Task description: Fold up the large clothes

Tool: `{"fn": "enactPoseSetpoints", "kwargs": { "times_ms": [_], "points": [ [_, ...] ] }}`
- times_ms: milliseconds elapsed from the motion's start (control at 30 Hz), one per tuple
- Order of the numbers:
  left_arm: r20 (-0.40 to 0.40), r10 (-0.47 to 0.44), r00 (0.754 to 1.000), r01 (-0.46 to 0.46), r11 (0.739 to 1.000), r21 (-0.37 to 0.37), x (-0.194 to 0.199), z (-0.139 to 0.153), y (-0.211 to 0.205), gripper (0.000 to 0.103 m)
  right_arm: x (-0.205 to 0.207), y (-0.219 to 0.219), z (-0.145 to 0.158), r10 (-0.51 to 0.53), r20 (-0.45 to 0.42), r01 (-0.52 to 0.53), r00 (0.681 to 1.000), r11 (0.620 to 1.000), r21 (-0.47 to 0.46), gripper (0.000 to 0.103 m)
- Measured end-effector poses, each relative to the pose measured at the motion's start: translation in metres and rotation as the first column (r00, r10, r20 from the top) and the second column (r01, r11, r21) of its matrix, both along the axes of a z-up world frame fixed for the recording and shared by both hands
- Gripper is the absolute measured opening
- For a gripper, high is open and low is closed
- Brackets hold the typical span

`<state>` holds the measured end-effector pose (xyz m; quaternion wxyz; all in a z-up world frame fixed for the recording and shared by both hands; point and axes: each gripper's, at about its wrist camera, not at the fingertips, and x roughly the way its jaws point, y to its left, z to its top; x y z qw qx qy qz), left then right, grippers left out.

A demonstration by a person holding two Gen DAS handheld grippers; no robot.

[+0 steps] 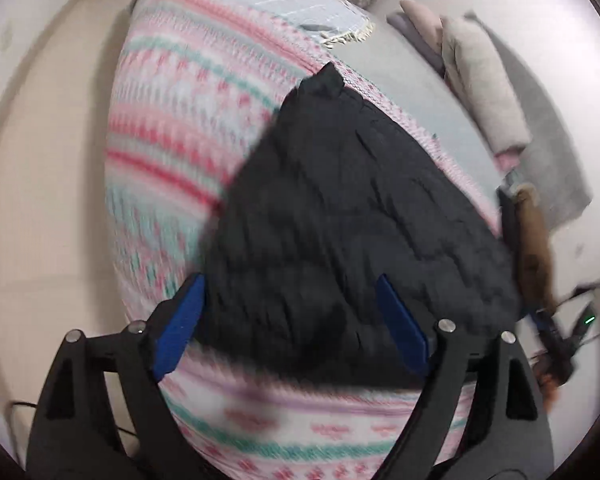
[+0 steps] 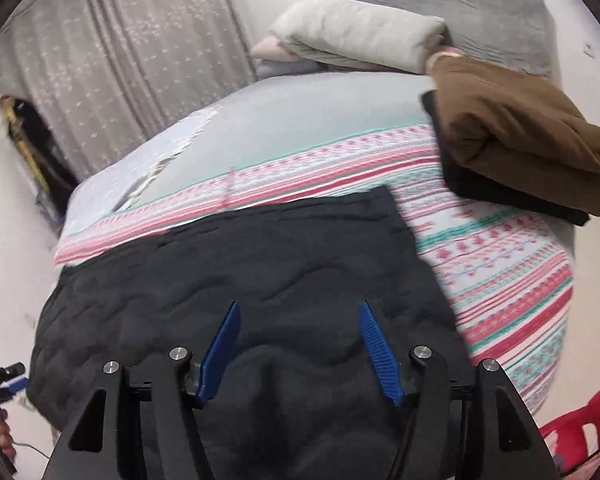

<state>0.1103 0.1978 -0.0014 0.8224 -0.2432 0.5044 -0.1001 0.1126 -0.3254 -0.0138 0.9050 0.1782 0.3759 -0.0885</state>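
Both of my grippers are spread and grip nothing: the left gripper (image 1: 290,286) and the right gripper (image 2: 298,312) hover over the black quilted garment (image 2: 236,280). It lies flat on the striped blanket (image 2: 500,264). Folded brown clothing (image 2: 516,132) sits well apart.

The light is soft and even, like a bright room, with no hard shadows. Both pictures bend round at the edges, with dark corners. The left view is smeared by motion: the striped blanket (image 1: 172,152) looks streaky. The right view is sharper, but the black garment (image 2: 240,280) shows little detail.
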Motion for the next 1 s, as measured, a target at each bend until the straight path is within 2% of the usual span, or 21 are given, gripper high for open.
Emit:
{"fn": "enactPoseSetpoints", "kwargs": {
  "times_ms": [133, 233, 300, 367, 433, 533, 667, 700, 733, 833, 867, 900, 1000],
  "points": [
    [-0.039, 0.111, 0.993, -0.114, 0.992, -0.057, -0.020, -0.017, 0.008, 0.089, 0.006, 0.040, -0.007, 0.120, 0.030, -0.119, 0.992, 0.992, -0.037, 0.064],
    [-0.115, 0.134, 0.984, -0.147, 0.983, -0.107, -0.024, -0.031, 0.006, 0.088, 0.006, 0.062, -0.015, 0.183, 0.052, -0.179, 0.982, 0.981, -0.074, 0.064],
    [-0.130, 0.123, 0.984, -0.140, 0.981, -0.135, -0.024, -0.038, 0.002, 0.089, 0.006, 0.069, -0.021, 0.204, 0.044, -0.201, 0.978, 0.977, -0.077, 0.064],
    [-0.125, 0.108, 0.986, -0.127, 0.979, -0.157, -0.020, -0.045, -0.004, 0.089, 0.008, 0.073, -0.030, 0.225, 0.026, -0.223, 0.974, 0.972, -0.069, 0.064],
    [-0.082, 0.134, 0.988, -0.146, 0.978, -0.149, -0.017, -0.045, -0.007, 0.090, 0.009, 0.076, -0.034, 0.228, 0.018, -0.226, 0.973, 0.970, -0.086, 0.064],
    [-0.037, 0.170, 0.985, -0.173, 0.969, -0.177, -0.010, -0.043, -0.009, 0.090, 0.005, 0.083, -0.030, 0.244, 0.045, -0.239, 0.969, 0.967, -0.090, 0.064],
    [-0.048, 0.252, 0.967, -0.255, 0.923, -0.289, 0.006, -0.051, -0.003, 0.090, 0.001, 0.088, -0.025, 0.268, 0.091, -0.262, 0.959, 0.962, -0.078, 0.064],
    [-0.054, 0.271, 0.961, -0.274, 0.910, -0.312, 0.009, -0.053, -0.002, 0.087, 0.001, 0.091, -0.025, 0.275, 0.092, -0.269, 0.957, 0.960, -0.080, 0.064],
    [-0.052, 0.292, 0.955, -0.292, 0.898, -0.330, 0.013, -0.055, 0.001, 0.069, 0.001, 0.093, -0.026, 0.283, 0.089, -0.277, 0.955, 0.958, -0.080, 0.064],
    [-0.041, 0.314, 0.948, -0.306, 0.876, -0.373, 0.019, -0.057, 0.000, 0.029, 0.006, 0.097, -0.033, 0.299, 0.067, -0.296, 0.952, 0.954, -0.048, 0.063],
    [-0.018, 0.318, 0.948, -0.300, 0.873, -0.386, 0.017, -0.050, -0.002, 0.026, 0.008, 0.099, -0.037, 0.305, 0.053, -0.303, 0.951, 0.952, -0.036, 0.063],
    [0.019, 0.314, 0.949, -0.284, 0.881, -0.378, 0.015, -0.040, -0.004, 0.022, 0.011, 0.101, -0.042, 0.308, 0.034, -0.307, 0.951, 0.951, -0.029, 0.063],
    [0.219, 0.266, 0.939, -0.186, 0.926, -0.327, 0.007, 0.013, -0.029, 0.020, 0.019, 0.102, -0.056, 0.308, -0.011, -0.308, 0.951, 0.951, -0.015, 0.062]
  ]
}}
